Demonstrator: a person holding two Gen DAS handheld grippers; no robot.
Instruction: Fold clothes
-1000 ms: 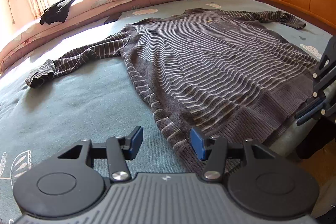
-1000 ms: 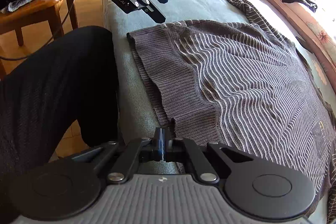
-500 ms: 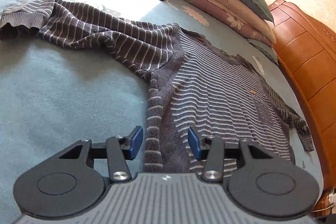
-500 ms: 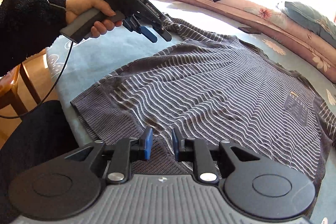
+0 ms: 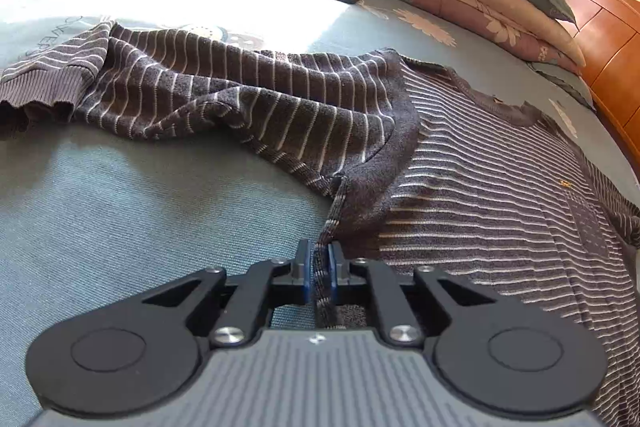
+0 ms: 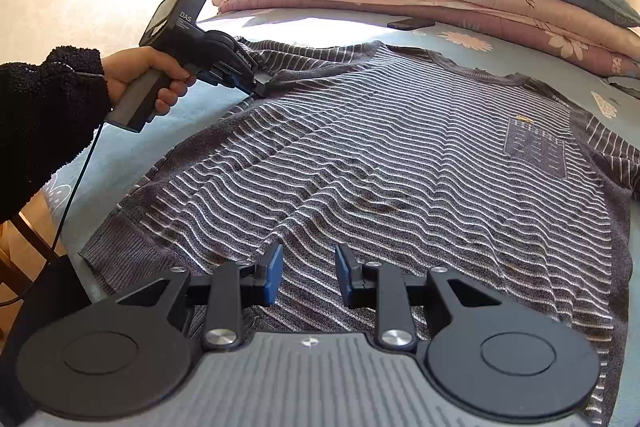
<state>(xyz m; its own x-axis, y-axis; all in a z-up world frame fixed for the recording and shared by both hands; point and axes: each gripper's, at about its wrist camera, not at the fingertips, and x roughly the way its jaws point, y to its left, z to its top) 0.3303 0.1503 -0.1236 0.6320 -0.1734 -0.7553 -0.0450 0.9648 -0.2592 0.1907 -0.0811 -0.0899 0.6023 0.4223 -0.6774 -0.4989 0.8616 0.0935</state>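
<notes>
The striped sweater (image 6: pixel 400 163) lies flat, front up, on the teal bedsheet (image 5: pixel 120 219). My left gripper (image 5: pixel 319 271) is closing on the side seam just below the armpit, fabric pinched between its pads. My right gripper (image 6: pixel 308 275) is opening above the hem, nothing between its jaws. Step in hand, as I judge it: gripping the side for the first lengthwise fold. Next, the right must take the hem edge. The far sleeve (image 6: pixel 616 155) is cut off.

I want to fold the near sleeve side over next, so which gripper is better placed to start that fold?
Left. The left gripper is closing on the sweater side seam below the armpit. The right gripper is opening over the hem with nothing between its pads.
</notes>
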